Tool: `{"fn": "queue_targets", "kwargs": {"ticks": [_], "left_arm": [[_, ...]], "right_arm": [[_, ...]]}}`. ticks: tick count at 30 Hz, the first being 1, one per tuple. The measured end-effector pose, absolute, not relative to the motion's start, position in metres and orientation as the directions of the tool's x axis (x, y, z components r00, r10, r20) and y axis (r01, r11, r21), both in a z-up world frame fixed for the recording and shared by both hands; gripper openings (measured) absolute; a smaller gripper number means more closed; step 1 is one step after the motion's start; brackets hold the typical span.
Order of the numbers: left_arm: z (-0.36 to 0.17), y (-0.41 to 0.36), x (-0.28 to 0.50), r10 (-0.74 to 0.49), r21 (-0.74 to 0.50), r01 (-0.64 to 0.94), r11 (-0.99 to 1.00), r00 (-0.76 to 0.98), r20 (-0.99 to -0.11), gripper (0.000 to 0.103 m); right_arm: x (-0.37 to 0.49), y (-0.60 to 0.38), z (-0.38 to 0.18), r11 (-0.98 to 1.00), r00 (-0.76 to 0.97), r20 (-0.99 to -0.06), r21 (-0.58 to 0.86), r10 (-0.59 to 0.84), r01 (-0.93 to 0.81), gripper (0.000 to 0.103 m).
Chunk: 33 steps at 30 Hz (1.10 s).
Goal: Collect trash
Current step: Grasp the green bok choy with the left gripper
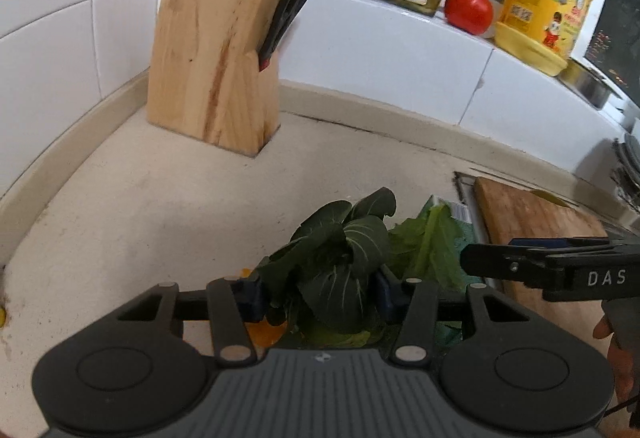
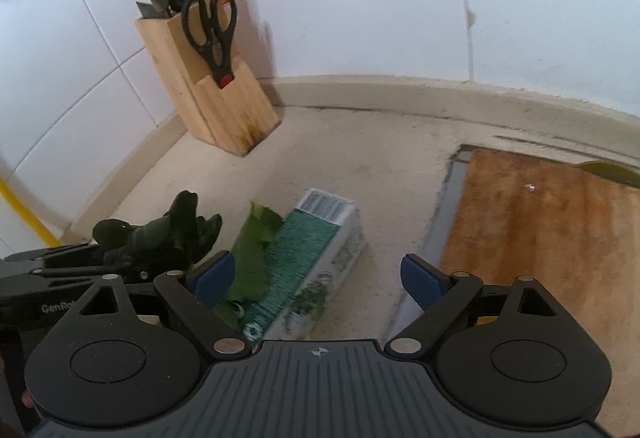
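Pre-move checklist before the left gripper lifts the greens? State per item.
1. Dark green leafy vegetable between the left gripper pads: ok, pads pressing on the leaves.
2. Whole bunch captured: cannot tell, stem hidden under the leaves.
3. Lighter green leaf free of the grip: ok, it lies apart on the green and white carton.
4. Right gripper empty and open: ok, hovering over the carton.
5. Grippers clear of each other: ok, side by side with a gap.
6. Orange scrap under the left gripper: not ok, not collected yet.
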<state>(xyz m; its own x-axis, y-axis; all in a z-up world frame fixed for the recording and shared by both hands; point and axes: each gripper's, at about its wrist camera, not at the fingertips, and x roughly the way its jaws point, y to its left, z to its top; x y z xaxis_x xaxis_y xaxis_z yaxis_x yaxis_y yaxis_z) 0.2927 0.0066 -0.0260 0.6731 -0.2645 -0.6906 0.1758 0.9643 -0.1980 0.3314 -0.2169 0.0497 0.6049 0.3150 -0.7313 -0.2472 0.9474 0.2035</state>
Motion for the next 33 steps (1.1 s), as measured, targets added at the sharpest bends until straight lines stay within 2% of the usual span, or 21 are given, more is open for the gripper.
{"fn": "queue_targets", "kwargs": {"ticks": [6,15,28,33], "left_arm": [[-0.023,0.018,0.280,-0.257,-0.205,0.158,0.966,0.686,-0.681,0.042],[-0.013,0.051,0.252,-0.208,-0.219,0.076,0.973,0.708,-0.675,0.040],[-0.022,0.076,0.225,-0.144,-0.230,-0.029,0.973,0.705,-0.695,0.040],[-0.026,0.073,0.225,-0.126,-0.205,-0.031,0.978,0.695,-0.708,0.055]], "right_arm": [[0.329,-0.203,0.053,0.951,0.635,-0.716,0.146,0.291,-0.272,0.094],[0.328,-0.205,0.052,0.953,0.627,-0.723,0.155,0.290,-0.262,0.094],[0.311,-0.174,0.063,0.919,0.630,-0.707,0.073,0.322,-0.387,0.094],[0.306,-0.167,0.063,0.910,0.625,-0.713,0.044,0.318,-0.412,0.094]]}}
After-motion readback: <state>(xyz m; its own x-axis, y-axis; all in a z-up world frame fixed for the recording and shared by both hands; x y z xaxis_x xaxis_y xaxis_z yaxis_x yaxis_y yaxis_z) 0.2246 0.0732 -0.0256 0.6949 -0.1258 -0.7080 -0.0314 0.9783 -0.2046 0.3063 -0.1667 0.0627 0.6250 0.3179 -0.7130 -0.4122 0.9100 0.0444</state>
